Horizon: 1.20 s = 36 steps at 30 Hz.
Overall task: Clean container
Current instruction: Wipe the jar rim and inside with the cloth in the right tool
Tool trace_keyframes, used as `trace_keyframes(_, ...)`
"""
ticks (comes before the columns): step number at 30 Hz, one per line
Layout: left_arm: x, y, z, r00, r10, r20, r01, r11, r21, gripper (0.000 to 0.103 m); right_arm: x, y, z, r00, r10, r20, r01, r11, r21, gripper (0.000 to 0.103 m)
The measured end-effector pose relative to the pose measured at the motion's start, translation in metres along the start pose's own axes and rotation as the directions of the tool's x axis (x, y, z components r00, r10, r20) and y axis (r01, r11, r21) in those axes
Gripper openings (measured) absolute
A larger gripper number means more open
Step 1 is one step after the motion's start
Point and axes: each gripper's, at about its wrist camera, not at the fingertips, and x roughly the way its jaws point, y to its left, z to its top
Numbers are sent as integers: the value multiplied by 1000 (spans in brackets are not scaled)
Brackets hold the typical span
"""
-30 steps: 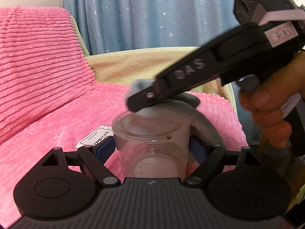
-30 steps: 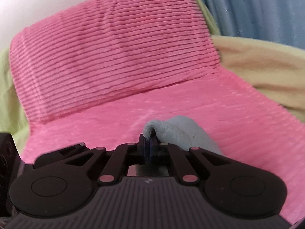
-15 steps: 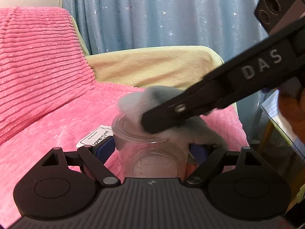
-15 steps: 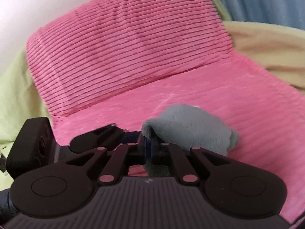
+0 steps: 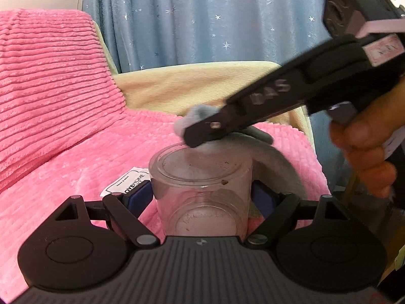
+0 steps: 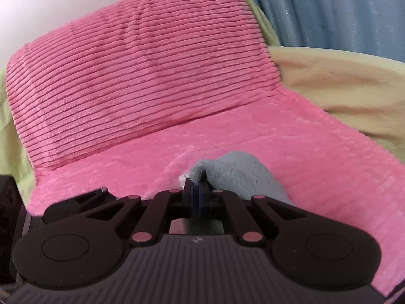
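A clear round plastic container (image 5: pixel 202 185) with brown specks near its rim sits upright between the blue pads of my left gripper (image 5: pixel 201 196), which is shut on its sides. From the upper right, my right gripper (image 5: pixel 200 136) reaches over the far rim, shut on a grey fluffy cloth (image 5: pixel 268 152) that drapes down behind the container. In the right wrist view the right gripper (image 6: pixel 198 190) pinches a fold of that same cloth (image 6: pixel 240 174); the container is hidden there below the gripper body.
A pink ribbed blanket (image 5: pixel 63 131) covers the seat and a pink cushion (image 6: pixel 141 76) leans behind. Beige cover (image 5: pixel 189 88) and a blue starred curtain (image 5: pixel 202 17) lie beyond. A white label (image 5: pixel 126 183) sits on the blanket. A hand (image 5: pixel 367 147) holds the right gripper.
The right gripper with the cloth swung over the container's mouth toward the left, then back up to the far right rim. The left gripper and the container stayed still.
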Motion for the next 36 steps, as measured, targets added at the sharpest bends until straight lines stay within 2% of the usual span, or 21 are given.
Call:
trace_keyframes(5,-1,-5,-1,1000,6,-3,-6,1000,17,84,-4,0,-5,999,46,-16,-45,999,9,1)
trace_keyframes(16,-4,-1,-2,1000,7,-6,-7,1000,-10,84,-6,2,-12,990,134,-40,-133,991,34,1)
trace_keyframes(20,-3,2,-2,1000,6,-5,-6,1000,-19,84,7,2,-7,993,116,-19,-115,993,38,1)
trace_keyframes(27,-3,2,-1,1000,2,-4,-2,1000,-12,84,15,-8,0,999,4,32,-4,1000,2,1)
trace_keyframes(31,-2,3,-1,1000,-4,-2,4,1000,-4,84,4,-14,0,999,-43,20,43,999,-26,1)
trace_keyframes(36,-2,2,-1,1000,-4,0,4,1000,1,84,-15,-18,-4,999,-46,-13,45,999,-23,1)
